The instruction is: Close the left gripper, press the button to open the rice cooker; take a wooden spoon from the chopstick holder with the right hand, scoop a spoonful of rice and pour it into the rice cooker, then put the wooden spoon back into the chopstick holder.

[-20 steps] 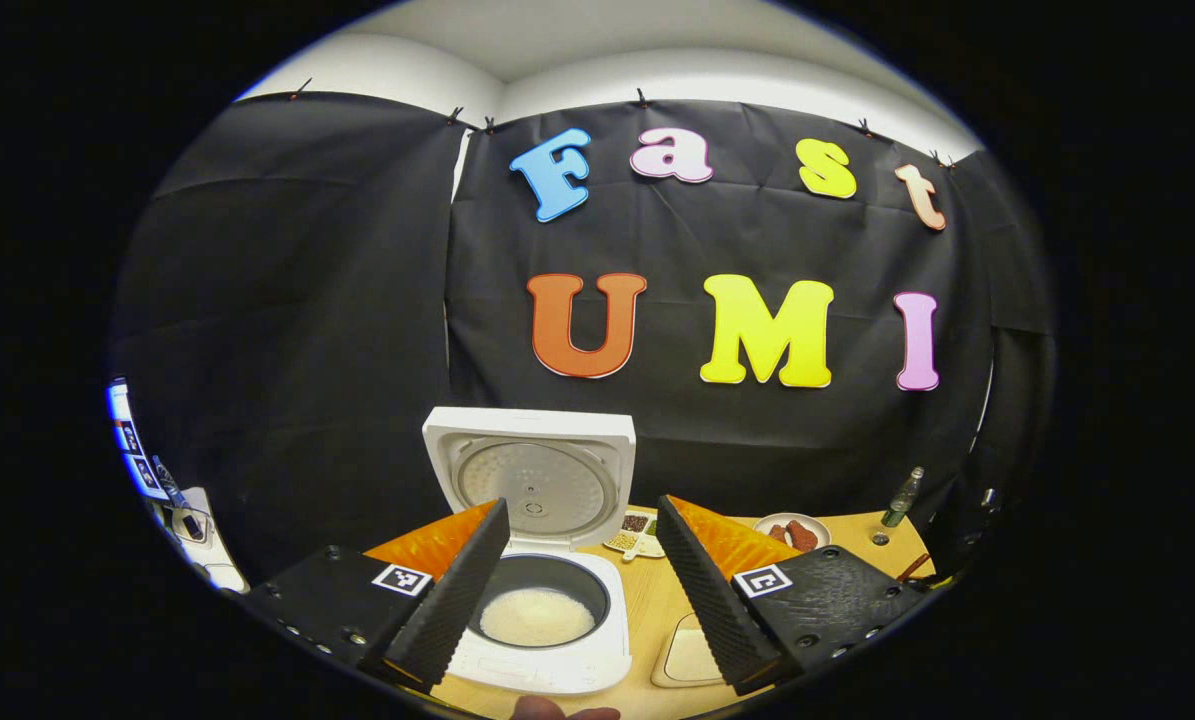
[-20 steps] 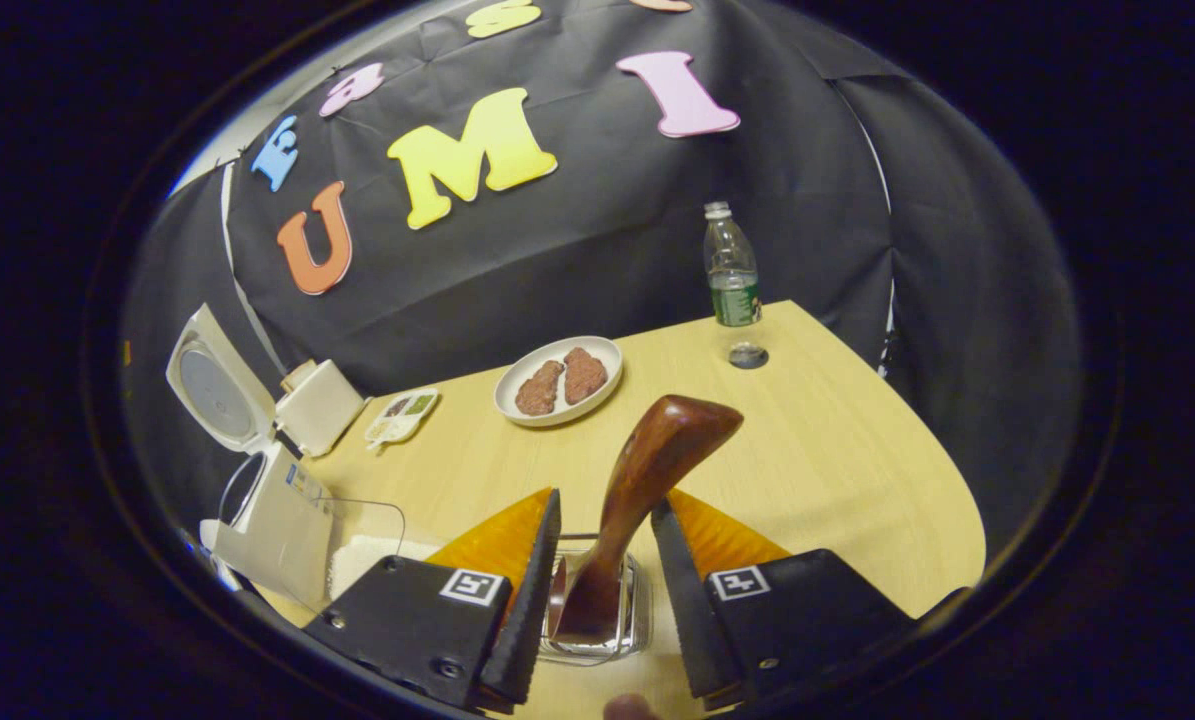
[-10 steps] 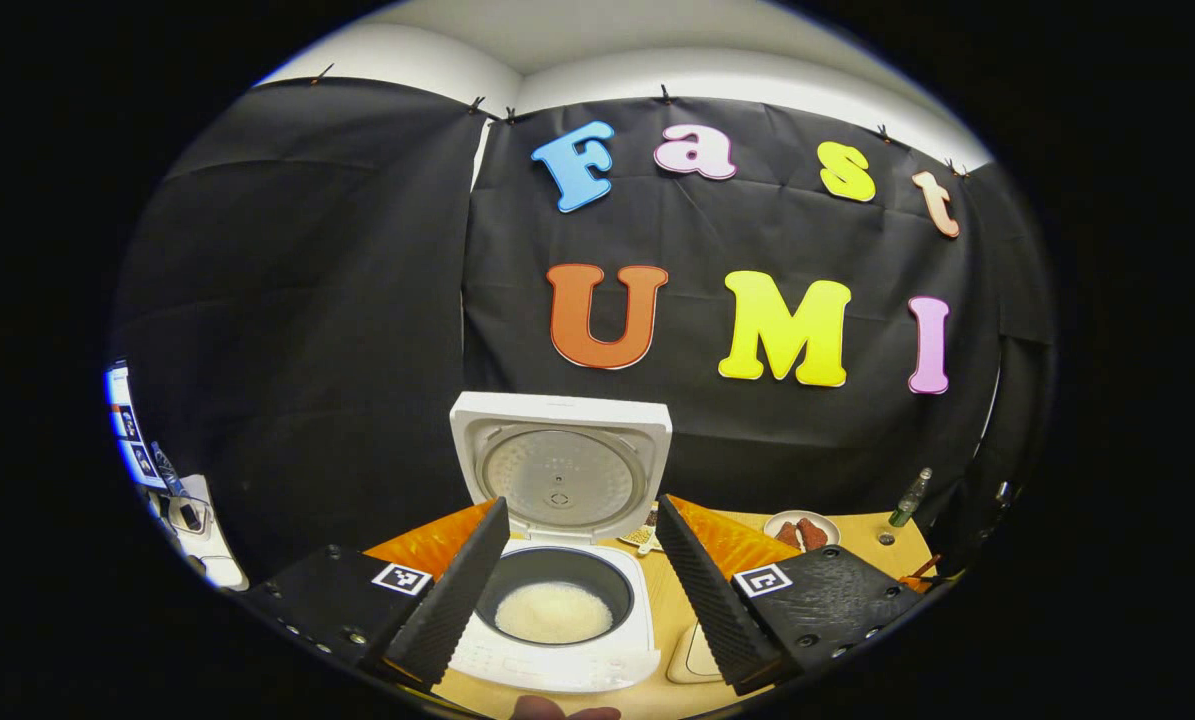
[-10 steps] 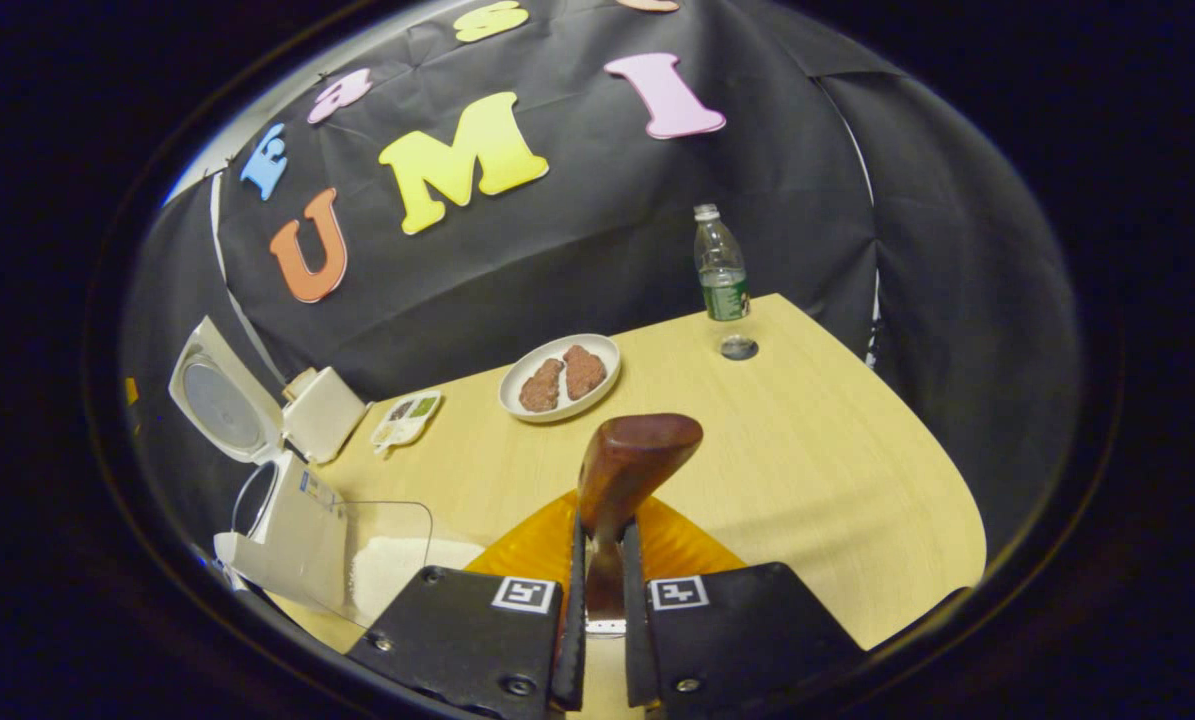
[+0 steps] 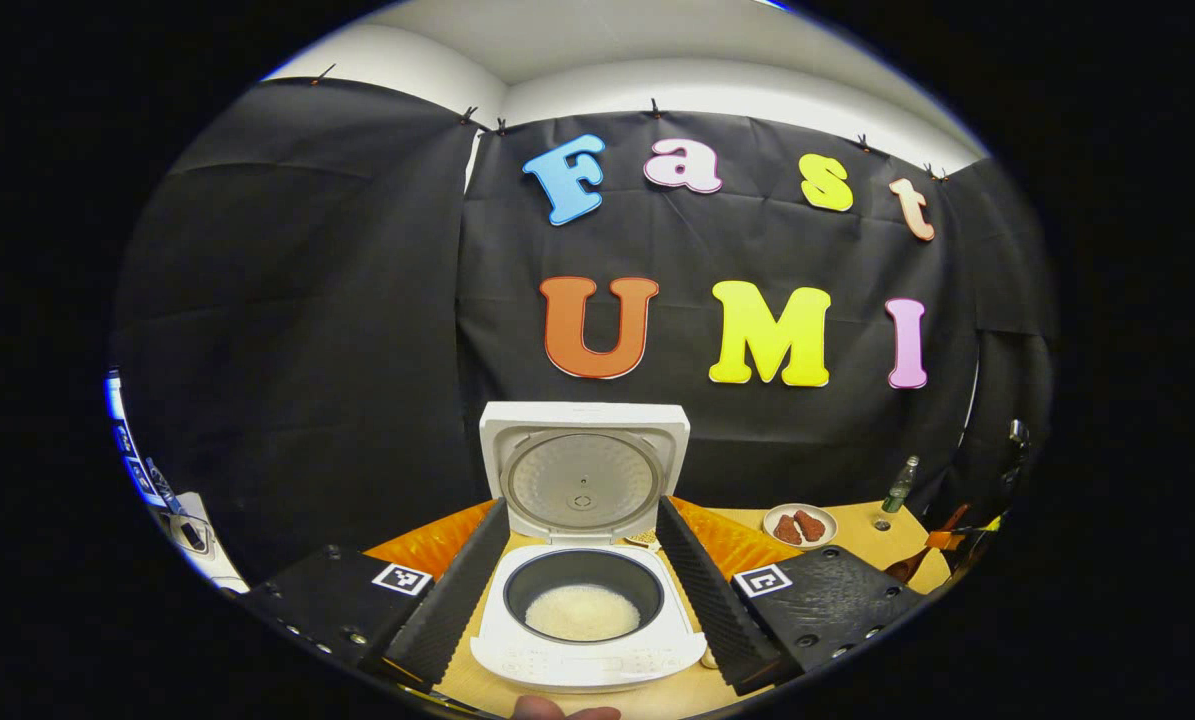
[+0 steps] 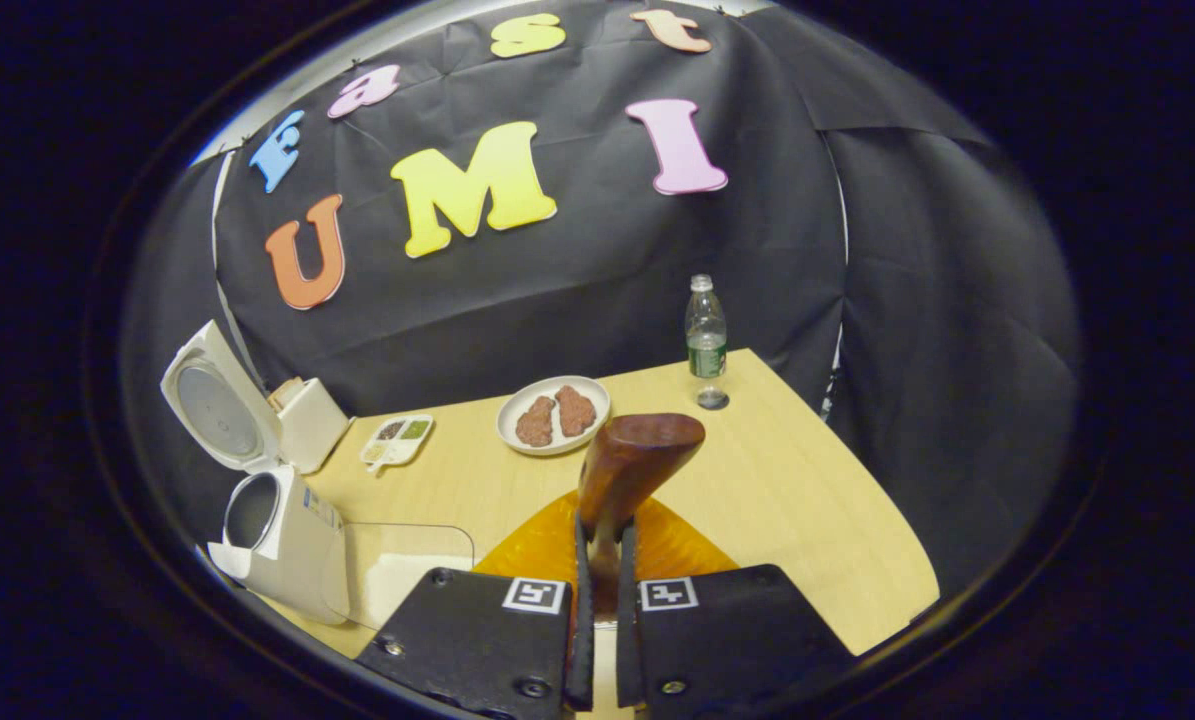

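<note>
Where the right gripper view starts, at 6 o'clock: right gripper [image 6: 598, 610] clenched on wooden spoon [image 6: 629, 465], both fingers pressed against its handle, broad dark end rising toward 12 o'clock above the fingertips. At 8 o'clock, clear box of rice [image 6: 402, 572] touching rice cooker [image 6: 277, 530], lid tipped back open. Farther off on table [image 6: 807, 500]: sectioned dish [image 6: 396, 438] at 10 o'clock, plate [image 6: 553, 414] bearing two brown pieces near centre, bottle [image 6: 705, 332] at 1 o'clock with its cap [image 6: 713, 399] on the table just in front.

Seen in the left gripper view: left gripper [image 5: 582, 580] released, fingers spread wide at 6 o'clock, flanking the rice cooker [image 5: 587, 640]. Inner pot holding white rice [image 5: 582, 612]; lid [image 5: 583, 470] standing upright behind it. Beyond, at 4 o'clock, plate [image 5: 800, 524] and bottle [image 5: 896, 486], small. Chopstick holder not made out.
</note>
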The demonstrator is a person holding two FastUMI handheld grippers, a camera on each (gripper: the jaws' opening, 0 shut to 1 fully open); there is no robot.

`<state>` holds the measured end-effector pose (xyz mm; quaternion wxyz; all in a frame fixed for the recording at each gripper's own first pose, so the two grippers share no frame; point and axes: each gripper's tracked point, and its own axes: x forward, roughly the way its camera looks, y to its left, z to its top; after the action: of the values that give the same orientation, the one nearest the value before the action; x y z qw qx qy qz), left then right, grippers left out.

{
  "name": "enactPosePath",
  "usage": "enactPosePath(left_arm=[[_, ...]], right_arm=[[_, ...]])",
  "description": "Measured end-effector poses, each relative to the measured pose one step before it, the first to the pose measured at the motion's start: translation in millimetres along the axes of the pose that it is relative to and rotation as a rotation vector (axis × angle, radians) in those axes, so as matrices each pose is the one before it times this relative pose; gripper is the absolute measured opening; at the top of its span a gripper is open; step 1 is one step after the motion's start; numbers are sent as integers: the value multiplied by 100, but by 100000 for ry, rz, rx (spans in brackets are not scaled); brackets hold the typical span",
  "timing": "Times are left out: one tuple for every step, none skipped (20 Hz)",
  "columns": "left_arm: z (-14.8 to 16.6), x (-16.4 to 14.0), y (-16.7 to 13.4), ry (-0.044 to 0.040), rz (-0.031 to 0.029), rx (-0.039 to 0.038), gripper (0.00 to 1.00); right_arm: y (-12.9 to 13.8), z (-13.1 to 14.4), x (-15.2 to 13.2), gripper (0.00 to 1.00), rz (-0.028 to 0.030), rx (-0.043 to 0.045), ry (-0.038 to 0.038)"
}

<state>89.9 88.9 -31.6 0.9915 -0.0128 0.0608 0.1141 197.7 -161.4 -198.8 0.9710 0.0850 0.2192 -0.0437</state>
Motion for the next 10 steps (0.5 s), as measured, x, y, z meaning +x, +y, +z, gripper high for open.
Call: enactPosePath(left_arm=[[-74, -151, 242, -386, -1185, -323, 94], [-218, -39, 221, -316, -1033, -442, 94], [-83, -126, 321, -459, -568, 15, 94], [30, -35, 532, -734, -96, 163, 94], [-31, -132, 387, -297, -383, 113, 94], [-68, -205, 503, -259, -337, -72, 94], [-1, -76, 443, -18, -511, -389, 94], [-25, -220, 393, 357, -410, -229, 94], [31, -165, 608, 367, 64, -39, 94], [-78, -182, 632, 363, 213, -49, 94]], right_arm=[[843, 623, -950, 14, -192, -1546, -1498], [1170, 647, -805, 14, 890, -1189, -1245], [1539, 432, -793, 14, 1811, -807, -890], [1622, 395, -578, 14, 2005, -929, -551], [1534, 249, -311, 14, 1885, -1037, -836], [1614, 233, -134, 14, 1828, -1136, -716], [1652, -173, 59, 14, 1841, -1339, -640], [1561, -292, 250, 14, 1463, -1620, -322], [1331, -709, 486, 14, 845, -2129, 144], [1213, -873, 615, 14, 568, -2349, 536]])
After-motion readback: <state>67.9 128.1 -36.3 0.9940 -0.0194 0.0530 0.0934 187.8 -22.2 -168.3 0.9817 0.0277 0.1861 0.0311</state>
